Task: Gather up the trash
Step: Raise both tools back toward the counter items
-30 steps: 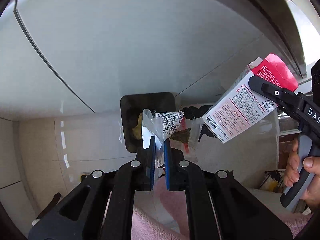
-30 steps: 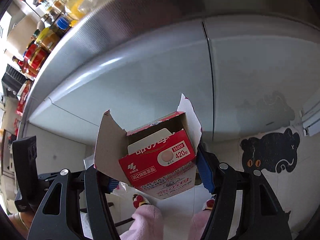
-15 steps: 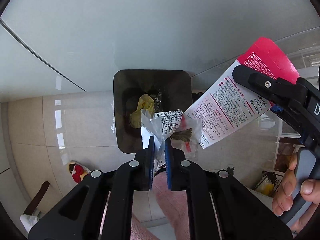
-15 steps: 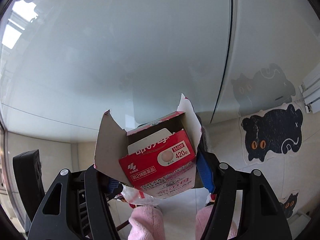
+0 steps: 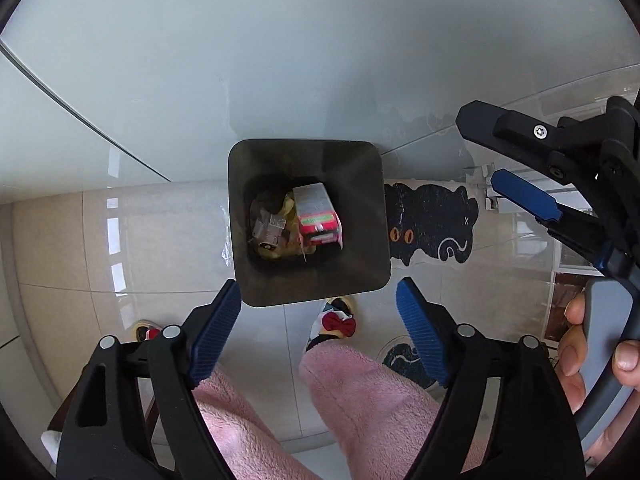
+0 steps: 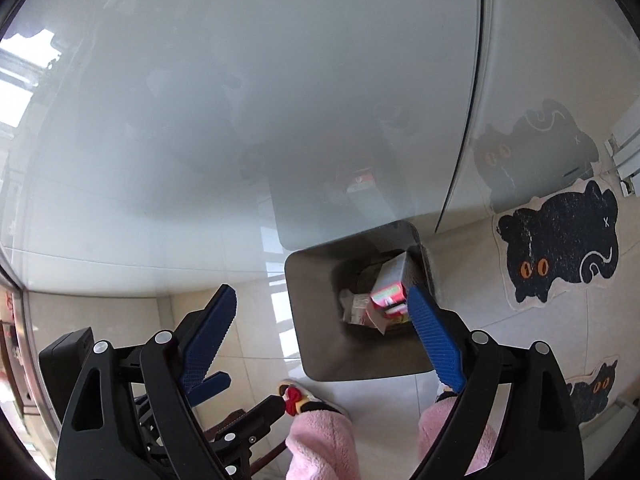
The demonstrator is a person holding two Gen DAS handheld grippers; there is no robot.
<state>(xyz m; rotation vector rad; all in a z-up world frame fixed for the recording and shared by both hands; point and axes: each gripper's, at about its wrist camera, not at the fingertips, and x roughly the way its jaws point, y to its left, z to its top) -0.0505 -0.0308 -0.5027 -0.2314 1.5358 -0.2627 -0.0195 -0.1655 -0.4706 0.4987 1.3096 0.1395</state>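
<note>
A dark square bin [image 5: 360,248] stands on the floor right below both grippers. Inside it lie a red and white carton [image 5: 316,216] and a clear crumpled wrapper [image 5: 266,228] on other scraps. My left gripper [image 5: 318,292] hangs above the bin's near rim, its jaws opening, with nothing between them. In the left wrist view my right gripper [image 5: 486,148] reaches in from the right, a hand [image 5: 592,360] on its handle. In the right wrist view the bin [image 6: 316,312] holds the carton [image 6: 390,288] and wrapper [image 6: 354,308]; my right gripper [image 6: 320,294] is opening and empty.
White glossy cabinet doors [image 5: 280,60] rise behind the bin. A black cat-shaped mat [image 5: 432,216] lies to its right, and a smaller one [image 6: 596,392] nearer. The person's pink trouser legs [image 5: 360,400] and bow slippers [image 5: 336,320] stand just short of the bin.
Both grippers sank over the bin and opened. The wrapper left the left gripper and the carton left the right one; both now lie in the bin.
</note>
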